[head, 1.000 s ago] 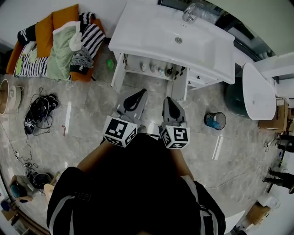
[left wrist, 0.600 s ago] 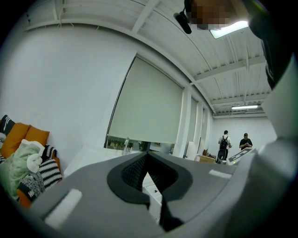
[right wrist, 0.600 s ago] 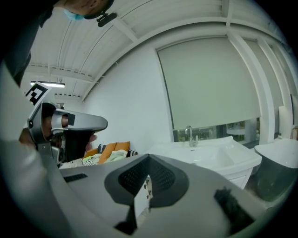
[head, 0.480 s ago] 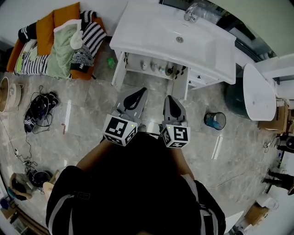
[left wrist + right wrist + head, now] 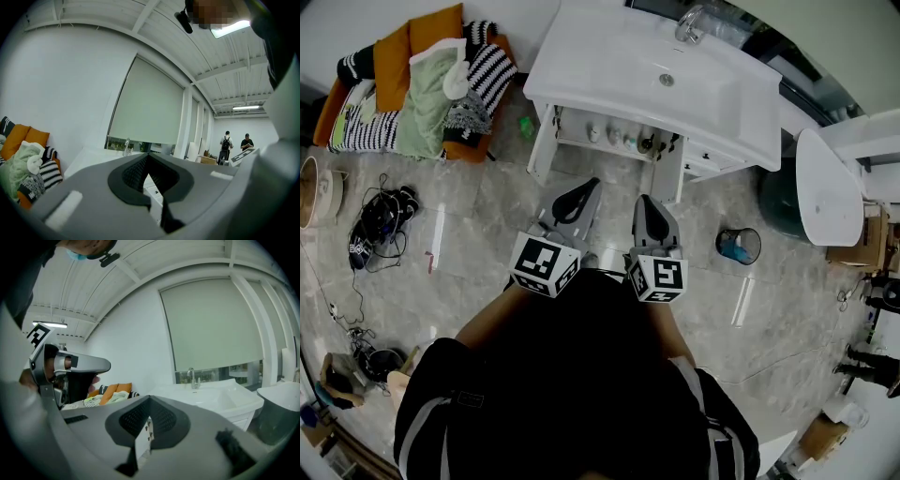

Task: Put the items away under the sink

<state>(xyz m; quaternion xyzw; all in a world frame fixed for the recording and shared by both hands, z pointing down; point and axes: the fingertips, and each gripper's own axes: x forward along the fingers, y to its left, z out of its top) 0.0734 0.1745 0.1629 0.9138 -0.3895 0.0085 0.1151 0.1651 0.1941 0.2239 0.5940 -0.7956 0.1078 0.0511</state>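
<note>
Left claw (image 5: 580,188) and right claw (image 5: 644,202), closed empty, face items (image 5: 616,139) under the sink (image 5: 581,66).

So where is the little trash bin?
In the head view the little trash bin stands on the grey floor at the right, just right of the right claw and below the right end of the white sink.

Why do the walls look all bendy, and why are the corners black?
Head view: the wide lens bows the sink and floor, and pale light streaks glare off it. Left gripper view: black corners ring the round picture, ceiling beams curve. Right gripper view: the window blind bulges too.
</note>
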